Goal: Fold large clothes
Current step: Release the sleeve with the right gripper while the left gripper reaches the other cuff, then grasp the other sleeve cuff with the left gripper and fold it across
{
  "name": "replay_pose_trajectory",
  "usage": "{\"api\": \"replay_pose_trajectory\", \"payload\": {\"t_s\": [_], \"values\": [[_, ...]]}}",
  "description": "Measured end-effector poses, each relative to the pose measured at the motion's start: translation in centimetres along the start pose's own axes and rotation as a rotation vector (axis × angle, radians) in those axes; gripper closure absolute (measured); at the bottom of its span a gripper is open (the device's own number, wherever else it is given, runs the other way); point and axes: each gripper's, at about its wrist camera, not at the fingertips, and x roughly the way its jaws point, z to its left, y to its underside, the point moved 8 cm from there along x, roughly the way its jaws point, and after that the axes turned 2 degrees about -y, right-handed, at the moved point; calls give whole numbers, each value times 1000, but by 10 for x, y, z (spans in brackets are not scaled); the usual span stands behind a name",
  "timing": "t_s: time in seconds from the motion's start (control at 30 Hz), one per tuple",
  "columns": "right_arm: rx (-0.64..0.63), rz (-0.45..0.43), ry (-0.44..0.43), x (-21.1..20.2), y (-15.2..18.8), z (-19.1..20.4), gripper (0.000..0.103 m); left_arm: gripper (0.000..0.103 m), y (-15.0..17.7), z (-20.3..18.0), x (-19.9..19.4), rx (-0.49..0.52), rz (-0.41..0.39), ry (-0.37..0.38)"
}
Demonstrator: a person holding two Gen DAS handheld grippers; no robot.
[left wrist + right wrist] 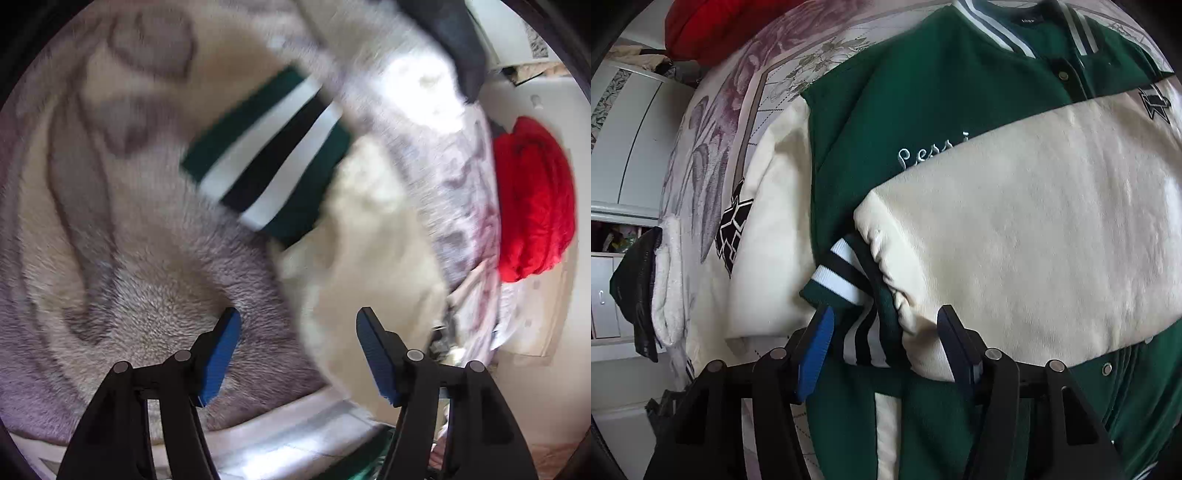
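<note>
Left wrist view blurred; striped cuff perhaps cream sleeve's.

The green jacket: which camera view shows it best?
The right wrist view: the jacket lies there sharp, with collar, snaps, script and a cream sleeve folded across the chest. The left wrist view shows only a blurred striped cuff and some cream sleeve on the blanket.

Green varsity jacket with cream sleeves, lying front-up on the bed, collar away from the right wrist camera. One cream sleeve is folded across the chest, partly covering white script lettering. Its striped cuff lies at the jacket's side edge.
</note>
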Motion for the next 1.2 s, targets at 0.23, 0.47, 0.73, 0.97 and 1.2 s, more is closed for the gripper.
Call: {"api": "replay_pose_trajectory", "payload": {"t_s": [0.23, 0.47, 0.73, 0.97, 1.2], "values": [[7, 3, 79, 12, 18, -11, 14, 76, -39, -67, 10, 224, -240, -105], [-18, -87, 271, -5, 9, -16, 14, 99, -80, -103, -17, 358, -317, -94], [-53, -165, 451, -48, -3, -20, 14, 100, -21, -215, -104, 696, -488, -118], [57, -154, 283, -95, -4, -53, 14, 101, 106, -319, -149, 963, -464, 22], [237, -135, 269, -154, 30, -165, 14, 101, 291, -384, -112, 1197, -272, 98]]}}
